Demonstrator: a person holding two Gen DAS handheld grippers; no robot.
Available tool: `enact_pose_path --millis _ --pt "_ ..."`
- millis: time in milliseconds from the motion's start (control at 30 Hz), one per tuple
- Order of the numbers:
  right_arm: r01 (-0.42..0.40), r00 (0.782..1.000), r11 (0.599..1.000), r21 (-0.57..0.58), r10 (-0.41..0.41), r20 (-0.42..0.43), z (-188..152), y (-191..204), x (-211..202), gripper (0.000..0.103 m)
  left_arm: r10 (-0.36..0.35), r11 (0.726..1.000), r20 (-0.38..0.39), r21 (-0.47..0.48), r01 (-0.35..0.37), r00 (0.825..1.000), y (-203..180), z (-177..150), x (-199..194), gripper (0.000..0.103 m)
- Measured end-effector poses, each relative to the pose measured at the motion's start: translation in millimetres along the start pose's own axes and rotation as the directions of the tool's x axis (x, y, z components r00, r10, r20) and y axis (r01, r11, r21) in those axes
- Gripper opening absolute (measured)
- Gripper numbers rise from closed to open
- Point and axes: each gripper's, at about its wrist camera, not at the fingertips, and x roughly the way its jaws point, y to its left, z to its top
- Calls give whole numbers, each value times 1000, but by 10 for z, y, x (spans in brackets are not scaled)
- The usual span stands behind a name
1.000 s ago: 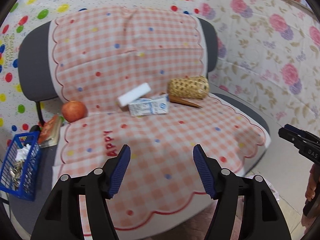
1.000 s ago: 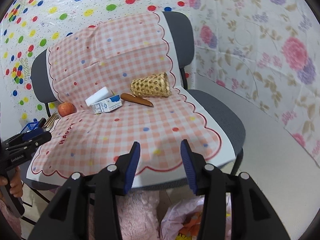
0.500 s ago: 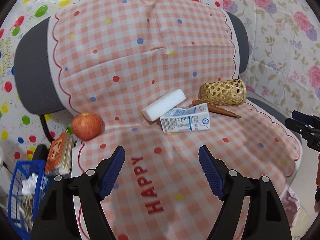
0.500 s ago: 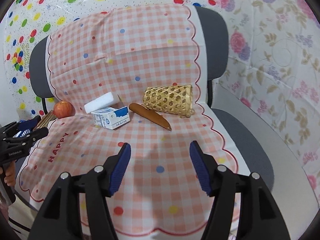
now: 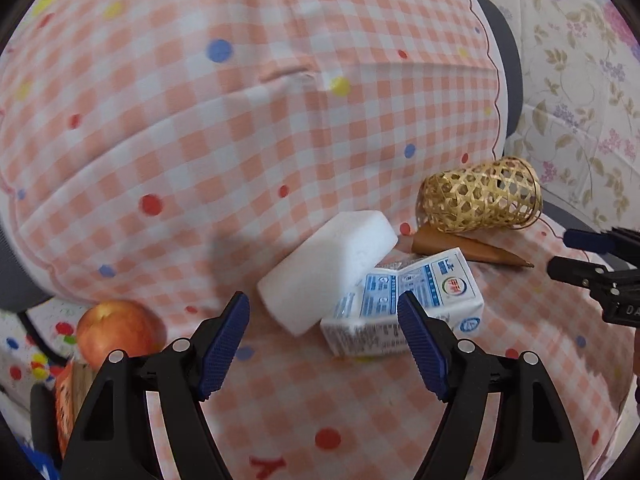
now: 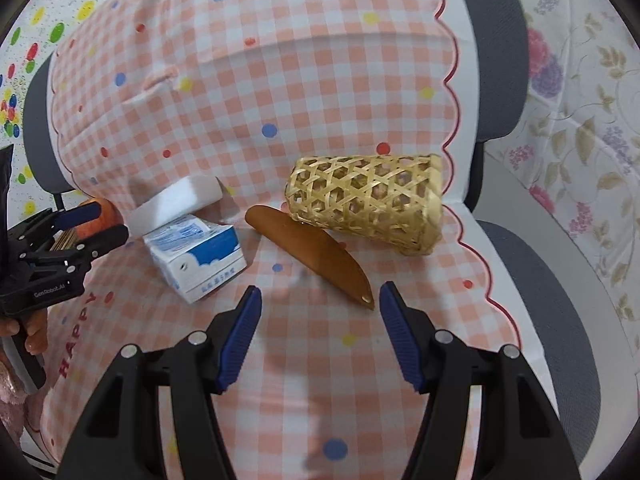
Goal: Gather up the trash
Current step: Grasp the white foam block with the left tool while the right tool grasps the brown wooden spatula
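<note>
Nothing collected yet. Left gripper [image 5: 323, 334] spread wide, empty, just short of milk carton [image 5: 404, 308] lying against white block [image 5: 326, 268]; right gripper [image 6: 320, 330] likewise empty near brown blade [image 6: 310, 252] beside toppled woven basket [image 6: 368, 208].

Woven bamboo basket [image 6: 370, 204], printed paper carton [image 6: 198, 258], matt, perhaps foam, white block [image 5: 326, 276], checked cloth [image 6: 280, 80].
</note>
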Motion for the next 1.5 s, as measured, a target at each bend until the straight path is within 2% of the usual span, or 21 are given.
enact_pose_path --millis 100,300,400,433,533,633,800,900,967,1100,1133,1200,1300,1400,1500 --pt "-9 1000 1000 3 9 -12 54 -6 104 61 2 999 -39 41 -1 999 -8 67 244 76" --pt "-18 999 1000 -5 18 -41 149 -20 352 61 3 998 -82 63 3 997 10 157 568 75" --pt "-9 997 999 -34 6 -74 174 -3 484 61 -40 998 -86 45 44 996 58 179 604 60" --pt "-7 997 999 -48 3 -81 180 5 510 61 -53 997 -75 44 56 996 67 177 586 53" --pt "-21 994 995 -96 10 -104 213 54 602 61 -52 998 -31 41 53 998 103 170 468 45" --pt "-30 992 987 -159 10 -129 232 125 704 61 -41 999 13 -8 41 999 222 177 292 39" --pt "-32 986 980 -194 -1 -167 282 157 918 61 -79 987 69 -132 88 994 451 166 -44 36" --pt "-55 986 984 -171 26 -165 345 120 1000 59 -77 984 87 -156 90 993 458 144 -231 36" --pt "-72 985 988 -139 49 -164 360 97 1008 44 -72 983 90 -165 86 993 403 114 -350 36" --pt "34 992 981 -192 -56 -110 263 250 711 17 -121 970 89 -203 137 989 317 -70 -617 36" --pt "28 993 983 -182 -48 -107 235 259 633 13 -137 965 90 -211 153 987 294 -110 -652 36" --pt "-1 996 993 -120 -9 -85 165 234 368 13 -147 962 87 -221 163 985 205 -229 -776 36" --pt "-131 989 991 16 132 -63 16 137 -72 13 -143 963 100 -214 162 985 18 -419 -1003 37" --pt "-262 961 960 96 269 -69 -206 118 -397 13 -147 965 91 -207 163 985 -149 -608 -1168 37" --pt "-322 935 935 149 338 -104 -429 169 -554 13 -161 960 63 -221 171 985 -274 -761 -1244 38"
